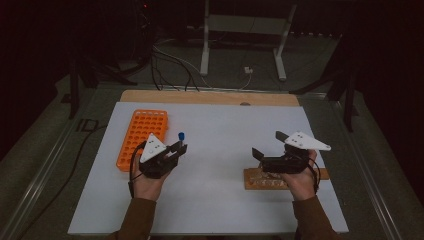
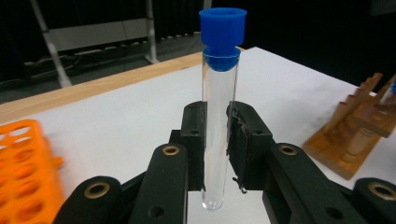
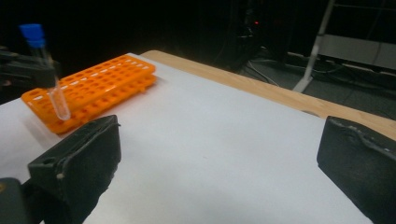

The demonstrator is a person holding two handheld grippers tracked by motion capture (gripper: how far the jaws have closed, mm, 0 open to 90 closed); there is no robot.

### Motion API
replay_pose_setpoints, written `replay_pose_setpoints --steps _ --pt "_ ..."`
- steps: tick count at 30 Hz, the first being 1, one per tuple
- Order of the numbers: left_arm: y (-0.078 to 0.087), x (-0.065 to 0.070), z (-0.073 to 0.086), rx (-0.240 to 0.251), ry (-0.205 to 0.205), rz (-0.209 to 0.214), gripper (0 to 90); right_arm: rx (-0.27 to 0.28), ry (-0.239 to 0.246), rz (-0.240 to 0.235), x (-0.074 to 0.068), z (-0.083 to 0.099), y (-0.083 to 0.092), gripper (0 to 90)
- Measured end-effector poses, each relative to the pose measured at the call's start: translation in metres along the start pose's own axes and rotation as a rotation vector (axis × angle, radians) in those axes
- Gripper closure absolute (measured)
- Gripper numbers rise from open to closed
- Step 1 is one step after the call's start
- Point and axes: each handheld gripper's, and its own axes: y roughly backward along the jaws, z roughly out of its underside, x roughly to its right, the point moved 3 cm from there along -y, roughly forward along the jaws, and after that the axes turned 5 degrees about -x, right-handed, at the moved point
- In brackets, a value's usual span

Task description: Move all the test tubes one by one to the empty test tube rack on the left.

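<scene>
Bare white table (image 1: 220, 150) lies open between the hands — orange rack (image 1: 142, 135) left, wooden stand (image 1: 260, 182) right.

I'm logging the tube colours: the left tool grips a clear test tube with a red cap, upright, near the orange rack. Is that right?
Not quite: the cap is blue, not red, as the left gripper view shows. The rest holds: the left tool grips the clear test tube upright, near the orange rack.

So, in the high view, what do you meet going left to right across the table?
Orange rack → left tool gripping a blue-capped tube → bare white table → right tool, open with nothing between its pads, over the wooden rack.
</scene>
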Motion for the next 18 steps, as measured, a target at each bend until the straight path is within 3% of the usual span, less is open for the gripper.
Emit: replay_pose_setpoints --steps 7,18 --pt "0.012 -0.025 0.013 -0.004 0.032 -0.077 76.5 0.010 -0.008 0.033 0.008 0.008 0.010 0.3" --pt "0.024 -0.045 0.033 -0.023 0.048 -0.158 76.4 0.013 -0.004 0.050 0.010 0.009 0.015 0.3"
